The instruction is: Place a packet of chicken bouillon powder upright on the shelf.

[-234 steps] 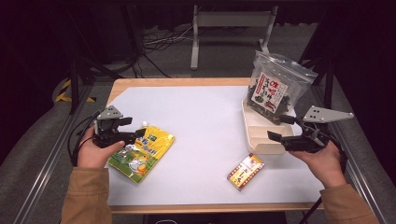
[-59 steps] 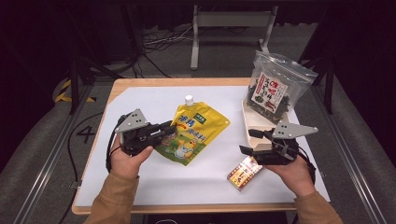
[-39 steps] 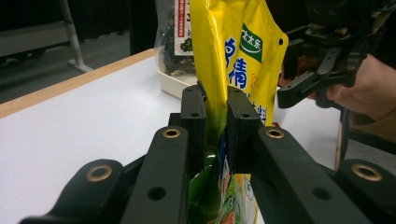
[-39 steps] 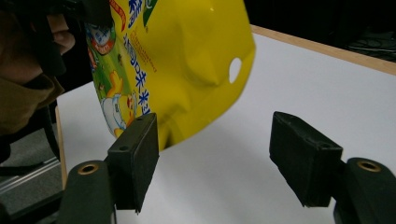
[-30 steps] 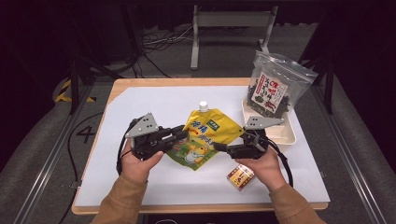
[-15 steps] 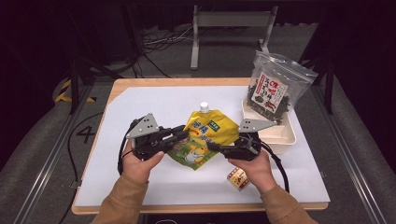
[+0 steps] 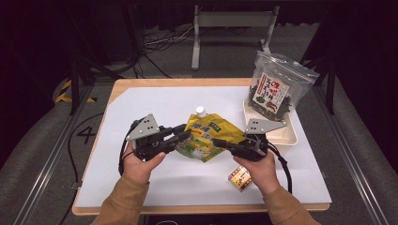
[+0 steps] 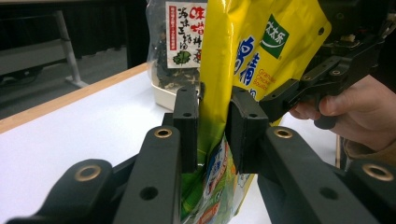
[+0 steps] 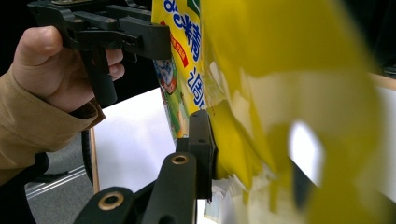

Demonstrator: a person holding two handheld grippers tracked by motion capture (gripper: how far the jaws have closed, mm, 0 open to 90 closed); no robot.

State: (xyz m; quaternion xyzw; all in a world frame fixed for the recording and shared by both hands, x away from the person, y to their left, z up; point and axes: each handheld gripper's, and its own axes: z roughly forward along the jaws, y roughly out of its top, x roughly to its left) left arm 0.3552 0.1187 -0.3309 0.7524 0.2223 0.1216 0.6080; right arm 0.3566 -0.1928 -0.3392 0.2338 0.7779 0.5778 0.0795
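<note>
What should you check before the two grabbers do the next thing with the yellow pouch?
1. Left gripper clamps the yellow pouch: ok, both pads press its lower edge.
2. Right gripper grips the pouch's other side: ok, jaws have just been closing on it.
3. White cap on the spout: ok.
4. Pouch lifted off the table: ok, it hangs between the grippers.
5. White tray with the seaweed bag keeps apart from the pouch: ok.
6. Pouch torn or leaking: cannot tell.

Bright, even light on the white table (image 7: 141, 108), dark surroundings; the right gripper view's near foreground looks blurred
</note>
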